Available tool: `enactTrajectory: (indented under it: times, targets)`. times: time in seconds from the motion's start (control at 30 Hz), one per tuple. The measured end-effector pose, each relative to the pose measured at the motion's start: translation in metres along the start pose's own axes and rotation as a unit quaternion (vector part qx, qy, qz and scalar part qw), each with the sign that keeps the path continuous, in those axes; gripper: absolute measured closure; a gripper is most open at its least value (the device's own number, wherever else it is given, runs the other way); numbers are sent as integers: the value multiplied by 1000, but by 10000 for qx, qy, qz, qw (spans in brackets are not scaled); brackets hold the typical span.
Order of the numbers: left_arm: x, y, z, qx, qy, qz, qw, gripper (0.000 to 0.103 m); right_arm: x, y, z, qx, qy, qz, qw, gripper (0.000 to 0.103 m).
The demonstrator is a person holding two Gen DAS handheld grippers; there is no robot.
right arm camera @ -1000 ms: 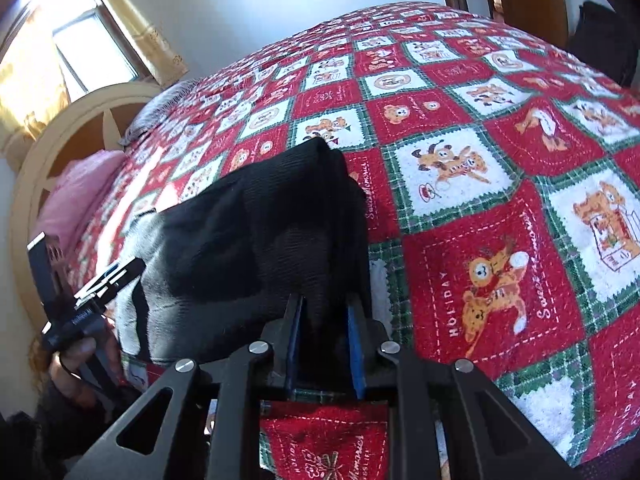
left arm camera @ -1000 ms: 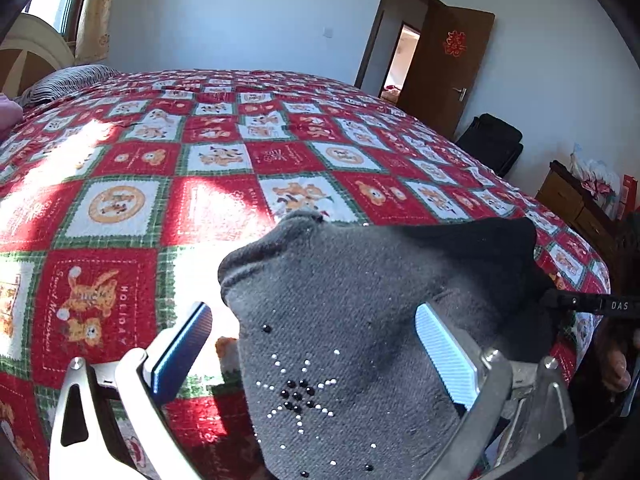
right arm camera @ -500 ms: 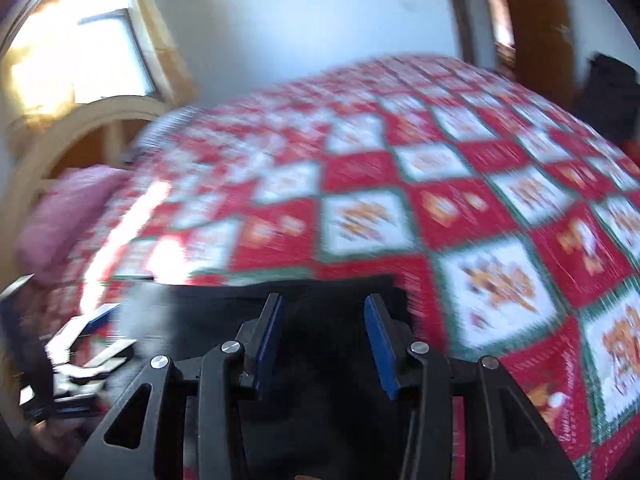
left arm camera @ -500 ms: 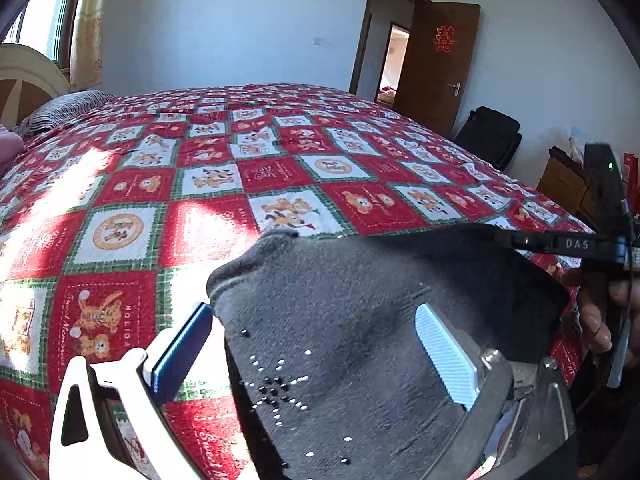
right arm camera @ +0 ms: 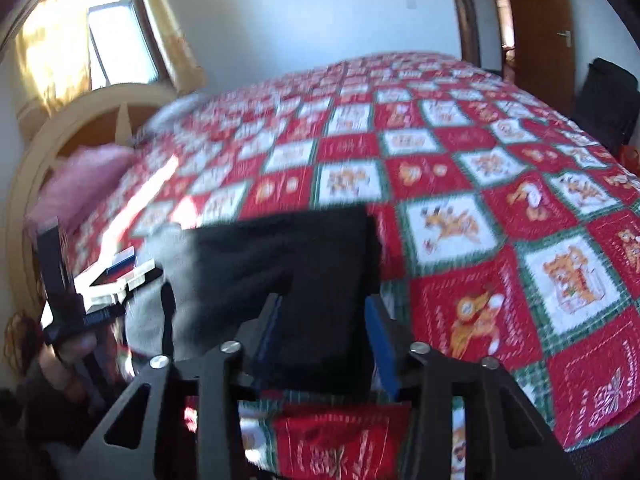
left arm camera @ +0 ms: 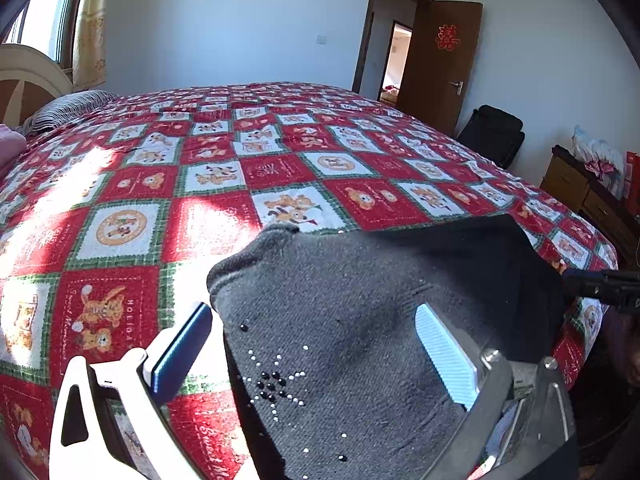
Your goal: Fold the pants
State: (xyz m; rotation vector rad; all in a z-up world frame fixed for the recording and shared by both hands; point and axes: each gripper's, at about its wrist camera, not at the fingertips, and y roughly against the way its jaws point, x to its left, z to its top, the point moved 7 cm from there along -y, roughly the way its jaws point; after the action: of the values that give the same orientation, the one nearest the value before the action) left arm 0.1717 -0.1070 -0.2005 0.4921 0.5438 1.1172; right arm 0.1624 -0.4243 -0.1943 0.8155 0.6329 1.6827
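Left claw (left arm camera: 312,344) and right claw (right arm camera: 326,320) both spread wide, seemingly untouching, folded pants (left arm camera: 360,320) lying between each one's fingers

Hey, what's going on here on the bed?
A person is folding dark grey pants on a red patchwork bedspread, a hand-held gripper in each hand. The pants lie bunched near the bed's edge. The left hand-held gripper is open, its fingers either side of the studded fabric. The right hand-held gripper is open too, straddling the other end.
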Motion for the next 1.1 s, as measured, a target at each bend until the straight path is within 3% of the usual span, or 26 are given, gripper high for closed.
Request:
enactTrajectory:
  times: [0.1, 0.23, 0.47, 0.57, 0.8, 0.93, 1.03, 1.1]
  targets:
    - [1, -1, -2, 20, -34, 28, 10000, 0, -12, -17, -18, 284, 0, -154, 9995, 82]
    - [10, -4, -6, 95, 76, 26, 9999, 0, -20, -6, -18, 252, 7, -210, 9995, 94]
    - [7, -5, -9, 121, 11, 5, 9999, 0, -28, -14, -24, 377, 143, -334, 9986, 95]
    - [8, -4, -7, 126, 37, 6, 9999, 0, -34, -17, -23, 420, -29, -170, 9990, 94]
    - [12, 1, -7, 129, 19, 91, 9999, 0, -44, -6, -17, 216, -580, 246, 9978, 76]
    - [15, 2, -8, 119, 51, 106, 9999, 0, -42, 3, -5, -64, -612, 133, 9980, 67]
    - [16, 1, -8, 132, 89, 110, 9998, 0, -43, 2, 0, -103, -698, 150, 9974, 43]
    - [16, 1, -8, 131, 81, 107, 9998, 0, -42, -1, 5, -138, -755, 190, 9969, 41]
